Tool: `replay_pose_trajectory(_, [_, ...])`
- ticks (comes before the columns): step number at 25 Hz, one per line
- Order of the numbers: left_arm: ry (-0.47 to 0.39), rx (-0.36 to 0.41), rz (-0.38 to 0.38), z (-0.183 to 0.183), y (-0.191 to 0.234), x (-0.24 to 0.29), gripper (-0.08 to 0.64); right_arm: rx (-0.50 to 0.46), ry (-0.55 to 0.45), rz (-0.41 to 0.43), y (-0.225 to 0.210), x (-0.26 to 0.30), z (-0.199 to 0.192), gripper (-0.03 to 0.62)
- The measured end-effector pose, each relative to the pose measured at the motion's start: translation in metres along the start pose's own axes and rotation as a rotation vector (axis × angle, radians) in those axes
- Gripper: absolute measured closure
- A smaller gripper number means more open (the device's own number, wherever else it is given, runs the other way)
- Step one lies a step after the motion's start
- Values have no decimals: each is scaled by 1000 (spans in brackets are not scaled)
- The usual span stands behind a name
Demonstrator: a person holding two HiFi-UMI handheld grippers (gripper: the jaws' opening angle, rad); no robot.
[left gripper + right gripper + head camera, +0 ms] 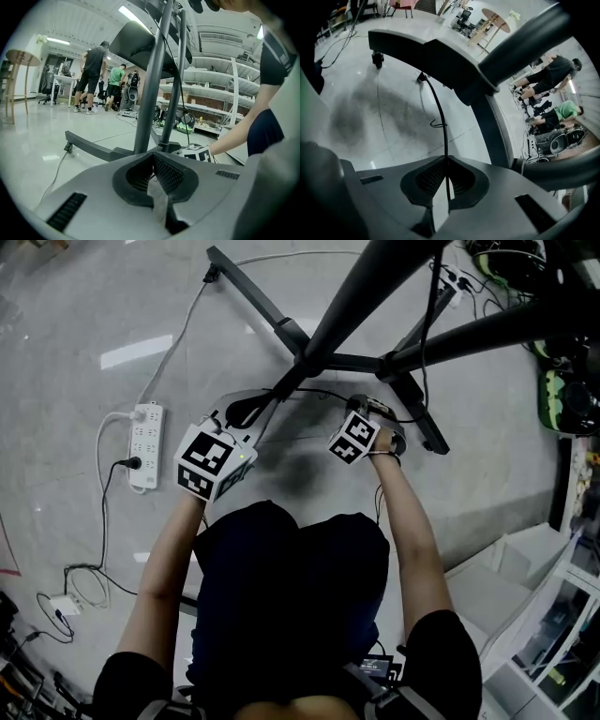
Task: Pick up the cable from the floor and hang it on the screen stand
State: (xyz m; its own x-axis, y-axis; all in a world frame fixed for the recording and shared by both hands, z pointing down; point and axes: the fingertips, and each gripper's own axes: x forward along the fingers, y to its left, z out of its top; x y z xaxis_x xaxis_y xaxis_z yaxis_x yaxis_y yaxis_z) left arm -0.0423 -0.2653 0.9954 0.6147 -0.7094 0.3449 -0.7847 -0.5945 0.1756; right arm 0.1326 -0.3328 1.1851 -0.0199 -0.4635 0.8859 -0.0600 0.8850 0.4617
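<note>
A thin black cable (319, 391) stretches between my two grippers, just above the floor beside the screen stand's base (352, 362). My left gripper (248, 412) sits at the left end; in its own view the left gripper (153, 158) is shut, with a thin strand of the cable (151, 177) between the pads. My right gripper (361, 405) points steeply down. In its own view the right gripper (446, 161) is shut on the cable (442, 117), which rises from the pads to a plug end (423, 77) near a stand leg (436, 54). The stand's poles (150, 93) stand straight ahead of the left gripper.
A white power strip (145, 442) with cords lies on the floor at the left; loose wires (66, 601) lie lower left. White shelving (553, 615) is at the right. Several people (96, 70) stand far back, near a round table (21, 58) and storage racks (211, 103).
</note>
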Motion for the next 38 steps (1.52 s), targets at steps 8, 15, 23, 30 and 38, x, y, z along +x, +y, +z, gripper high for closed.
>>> replay_pose_trajectory(8, [3, -26, -25, 22, -16, 2, 552, 194, -119, 70, -6, -79, -24, 557])
replay_pose_trajectory(15, [14, -57, -38, 49, -37, -6, 552, 258, -168, 73, -17, -143, -27, 557])
replay_pose_trajectory(23, [44, -182, -32, 105, -70, -65, 552, 341, -219, 80, -37, -251, -6, 557])
replay_pose_trajectory(30, [94, -183, -10, 181, -103, -152, 552, 485, -330, 14, -73, -381, 27, 557])
replay_pose_trajectory(38, [60, -119, -21, 300, -132, -222, 552, 597, -428, -24, -118, -518, 58, 557])
